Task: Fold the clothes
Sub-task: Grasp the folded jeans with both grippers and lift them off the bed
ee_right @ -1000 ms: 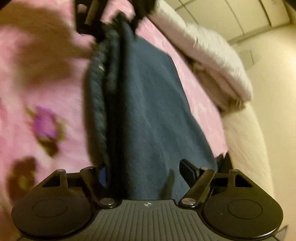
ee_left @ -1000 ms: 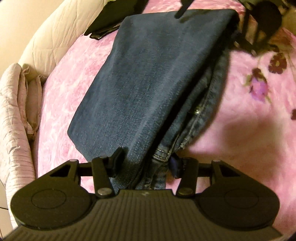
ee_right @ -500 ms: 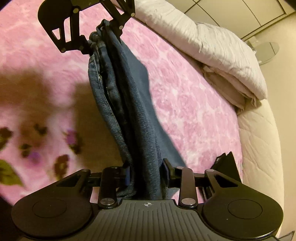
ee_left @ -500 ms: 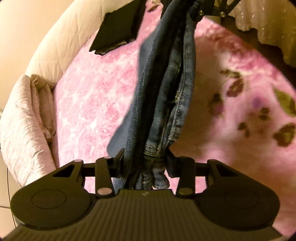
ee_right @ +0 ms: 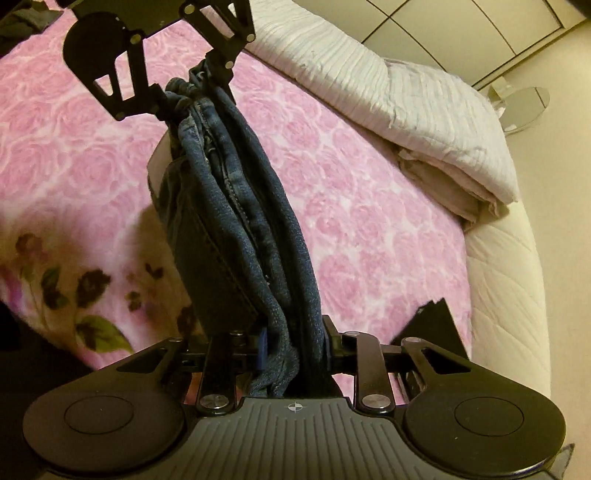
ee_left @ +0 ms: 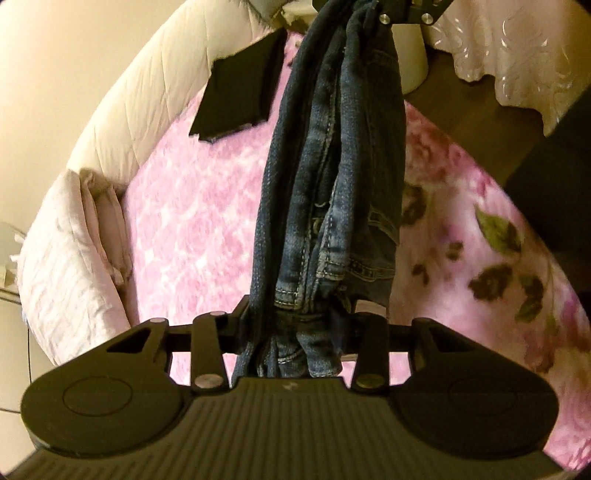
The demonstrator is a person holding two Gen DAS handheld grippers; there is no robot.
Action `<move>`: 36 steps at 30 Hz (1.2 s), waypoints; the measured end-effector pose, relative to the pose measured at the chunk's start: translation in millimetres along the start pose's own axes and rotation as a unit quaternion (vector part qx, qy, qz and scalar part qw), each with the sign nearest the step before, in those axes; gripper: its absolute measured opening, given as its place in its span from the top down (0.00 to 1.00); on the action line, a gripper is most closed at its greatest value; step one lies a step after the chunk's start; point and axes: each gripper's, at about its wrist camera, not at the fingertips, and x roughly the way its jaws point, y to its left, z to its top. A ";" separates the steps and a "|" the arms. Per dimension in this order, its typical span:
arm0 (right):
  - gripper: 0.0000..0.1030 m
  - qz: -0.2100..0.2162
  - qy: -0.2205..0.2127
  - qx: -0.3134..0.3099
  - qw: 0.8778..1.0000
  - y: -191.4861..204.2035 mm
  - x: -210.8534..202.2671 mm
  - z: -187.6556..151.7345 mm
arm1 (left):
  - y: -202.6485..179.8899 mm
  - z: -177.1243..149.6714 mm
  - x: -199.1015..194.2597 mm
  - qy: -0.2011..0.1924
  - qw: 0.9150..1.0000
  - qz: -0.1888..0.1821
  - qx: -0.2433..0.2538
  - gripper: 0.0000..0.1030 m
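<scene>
A pair of folded dark blue jeans (ee_left: 332,177) hangs in the air, stretched between my two grippers above the pink rose-patterned bed cover (ee_left: 192,206). My left gripper (ee_left: 295,325) is shut on one end of the jeans. My right gripper (ee_right: 293,347) is shut on the other end of the jeans (ee_right: 236,221). Each gripper shows at the top of the other's view, the right one (ee_left: 373,11) and the left one (ee_right: 192,88), both clamped on the bunched denim.
A folded black garment (ee_left: 240,92) lies on the cover near the cream quilted bed edge (ee_left: 147,99); it also shows in the right wrist view (ee_right: 432,328). Folded pale bedding (ee_right: 406,107) lies at the bed's side. Dark floor (ee_left: 517,122) lies past the flowered border.
The jeans lay flat on the bed a second ago. Both grippers have lifted them clear of the cover, and they now hang bunched and stretched between the two.
</scene>
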 end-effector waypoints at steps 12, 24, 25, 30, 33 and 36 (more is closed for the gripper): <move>0.76 -0.062 -0.053 -0.019 0.996 -207.6 29.3 -110.2 | 138.1 200.0 102.5 -0.009 0.997 0.080 -0.006 0.65; 0.76 -0.146 -0.075 -0.014 0.986 -436.5 192.3 -268.4 | 179.1 380.8 342.4 0.008 0.990 0.139 -0.013 0.65; 0.76 -0.131 -0.060 -0.015 0.989 -430.5 216.8 -284.1 | 159.3 382.4 369.8 0.016 0.993 0.118 -0.007 0.65; 0.74 -0.053 -0.005 -0.034 0.998 -382.8 297.9 -345.7 | 85.6 372.3 435.5 0.032 0.996 0.078 0.025 0.63; 0.66 -0.069 -0.019 -0.051 0.996 -359.1 301.0 -368.2 | 81.6 365.1 433.7 0.014 0.996 0.090 0.023 0.63; 0.65 -0.068 -0.011 -0.048 0.997 -358.5 300.1 -379.4 | 90.0 366.3 434.3 0.014 0.997 0.074 0.028 0.62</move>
